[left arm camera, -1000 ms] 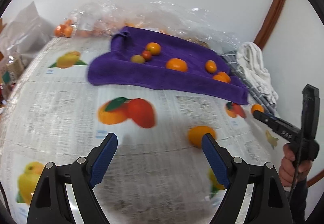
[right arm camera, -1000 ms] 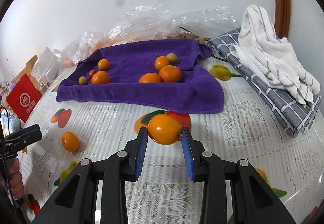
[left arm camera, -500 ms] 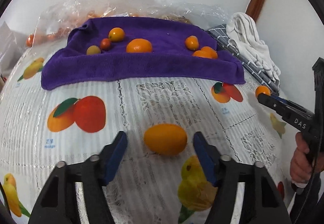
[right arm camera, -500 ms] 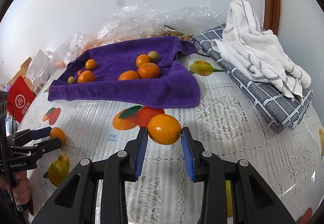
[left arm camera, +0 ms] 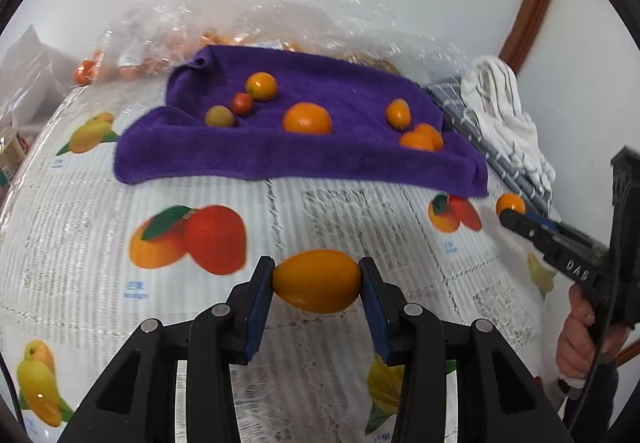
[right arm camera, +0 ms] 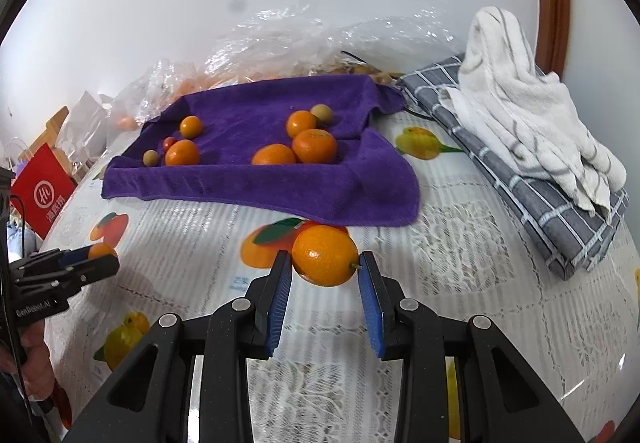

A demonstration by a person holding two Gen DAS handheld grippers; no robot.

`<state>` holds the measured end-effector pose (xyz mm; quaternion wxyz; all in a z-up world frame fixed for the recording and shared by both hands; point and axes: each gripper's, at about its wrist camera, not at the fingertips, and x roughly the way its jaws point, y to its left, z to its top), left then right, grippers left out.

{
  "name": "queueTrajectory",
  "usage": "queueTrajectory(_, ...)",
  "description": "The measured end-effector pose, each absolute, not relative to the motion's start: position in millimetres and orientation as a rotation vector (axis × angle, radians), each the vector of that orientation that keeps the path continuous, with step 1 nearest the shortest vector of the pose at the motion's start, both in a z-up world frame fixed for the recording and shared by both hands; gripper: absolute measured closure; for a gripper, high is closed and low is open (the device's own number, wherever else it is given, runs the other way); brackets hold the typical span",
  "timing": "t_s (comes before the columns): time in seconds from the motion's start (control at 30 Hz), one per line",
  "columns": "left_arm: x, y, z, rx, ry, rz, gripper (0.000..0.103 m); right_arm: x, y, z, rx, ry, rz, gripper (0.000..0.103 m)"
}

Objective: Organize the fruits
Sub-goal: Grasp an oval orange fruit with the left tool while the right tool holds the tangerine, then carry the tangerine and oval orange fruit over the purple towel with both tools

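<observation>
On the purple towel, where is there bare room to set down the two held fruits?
The purple towel is bare in its middle, between the left fruit cluster and the right fruit cluster. Its back strip by the plastic bags is also free. Both clusters are crowded.

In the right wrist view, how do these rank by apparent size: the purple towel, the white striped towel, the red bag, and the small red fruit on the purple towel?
Largest to smallest as they appear:
1. purple towel
2. white striped towel
3. red bag, partly cut off by the image edge, so its full size is unsure
4. small red fruit
</observation>
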<state>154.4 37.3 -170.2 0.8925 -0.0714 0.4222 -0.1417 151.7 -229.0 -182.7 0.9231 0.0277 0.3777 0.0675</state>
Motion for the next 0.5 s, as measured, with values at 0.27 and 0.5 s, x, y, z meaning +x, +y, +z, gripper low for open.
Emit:
queueTrajectory(0.27,157.2,79.6,-144.5,-0.223,0.836,-0.252,0.062,166.3,-220.3,-164.4,0.058,0.754,0.151,0.069)
queueTrajectory(0.5,174.7,109.0,-127.0,-0.255,0.805,-0.185,0.063,185.8,-223.2,-145.4,0.064,0.727,0.158,0.069)
